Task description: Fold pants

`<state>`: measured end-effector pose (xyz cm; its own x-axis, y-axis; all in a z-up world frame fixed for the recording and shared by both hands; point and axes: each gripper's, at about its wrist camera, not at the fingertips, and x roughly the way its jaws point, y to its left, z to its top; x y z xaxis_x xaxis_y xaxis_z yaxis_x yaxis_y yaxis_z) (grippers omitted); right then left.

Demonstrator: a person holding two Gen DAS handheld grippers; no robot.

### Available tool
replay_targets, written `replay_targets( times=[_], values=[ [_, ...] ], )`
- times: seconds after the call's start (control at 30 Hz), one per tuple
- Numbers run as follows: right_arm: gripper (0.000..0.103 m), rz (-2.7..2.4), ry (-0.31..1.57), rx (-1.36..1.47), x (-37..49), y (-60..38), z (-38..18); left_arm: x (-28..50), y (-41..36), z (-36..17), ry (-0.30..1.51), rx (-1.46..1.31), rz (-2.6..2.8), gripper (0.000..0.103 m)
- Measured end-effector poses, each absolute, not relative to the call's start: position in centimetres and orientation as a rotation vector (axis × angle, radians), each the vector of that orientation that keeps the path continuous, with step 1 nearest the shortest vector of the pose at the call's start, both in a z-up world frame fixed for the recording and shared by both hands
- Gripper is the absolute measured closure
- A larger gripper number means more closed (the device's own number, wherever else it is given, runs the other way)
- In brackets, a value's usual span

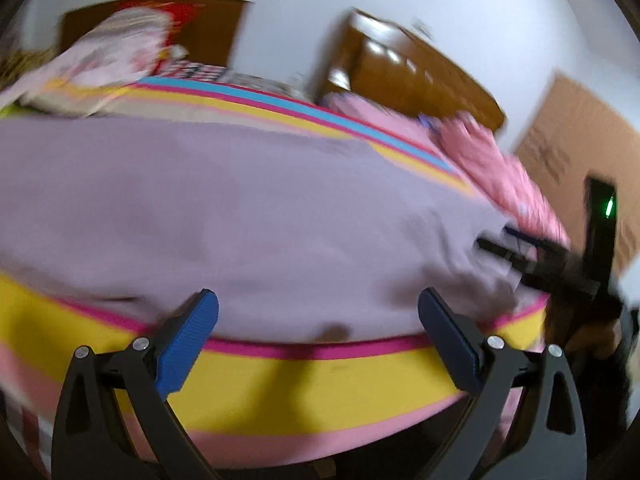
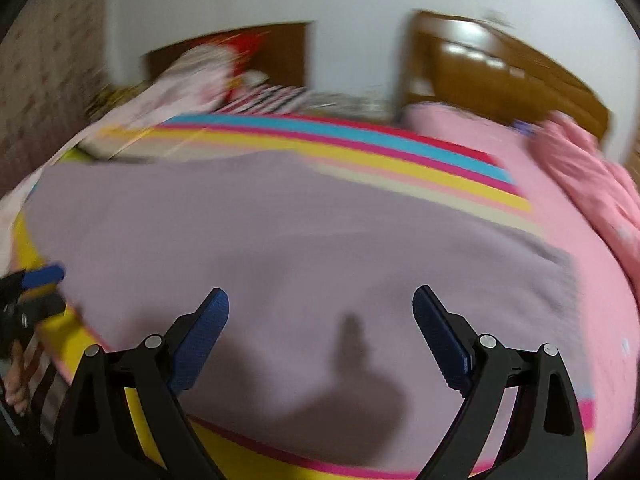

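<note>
The lilac pants (image 1: pixel 248 208) lie spread flat on a striped bed cover and fill the middle of both views (image 2: pixel 280 248). My left gripper (image 1: pixel 318 304) is open and empty, hovering over the near edge of the pants. My right gripper (image 2: pixel 320 304) is open and empty above the pants. The right gripper also shows in the left wrist view (image 1: pixel 532 256) at the pants' right end, blurred. The left gripper shows at the left edge of the right wrist view (image 2: pixel 36 280), beside the pants' left end. Both views are motion-blurred.
The bed cover (image 1: pixel 320 376) has yellow, pink and blue stripes. A pink blanket (image 2: pixel 592 184) is bunched at the right. Pillows and bedding (image 1: pixel 120 52) lie at the back left. A wooden headboard (image 1: pixel 408 68) stands behind, against a white wall.
</note>
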<state>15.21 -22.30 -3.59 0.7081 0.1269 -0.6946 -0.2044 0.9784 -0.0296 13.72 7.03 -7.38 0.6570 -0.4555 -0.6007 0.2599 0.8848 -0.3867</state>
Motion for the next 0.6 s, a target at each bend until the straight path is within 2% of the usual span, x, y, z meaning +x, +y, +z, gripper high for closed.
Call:
replay_targets(
  times=[0.17, 0.3, 0.33, 0.4, 0.53, 0.6],
  values=[
    [0.013, 0.52, 0.741, -0.187, 17.0, -8.6, -3.3, 12.6, 18.4, -8.2, 0.704, -0.518, -0.223, 0.003],
    [0.013, 0.787, 0.637, -0.367, 17.1, 3.4, -2.4, 9.9, 27.0, -9.1, 0.638, -0.655, -0.052, 0.003],
    [0.015, 0.85, 0.62, -0.405, 17.1, 6.2, -2.4, 9.3, 28.5, -9.0, 0.629, -0.661, 0.002, 0.003],
    [0.026, 0.939, 0.611, -0.481, 17.4, 11.8, -2.9, 7.7, 31.6, -9.0, 0.615, -0.676, 0.108, 0.003],
    [0.033, 0.98, 0.591, -0.638, 17.7, 18.2, -4.4, 4.9, 35.4, -8.8, 0.57, -0.733, 0.194, 0.003],
    [0.042, 0.983, 0.582, -0.715, 17.9, 20.3, -5.3, 4.1, 36.2, -8.9, 0.568, -0.734, 0.218, 0.003]
  ],
)
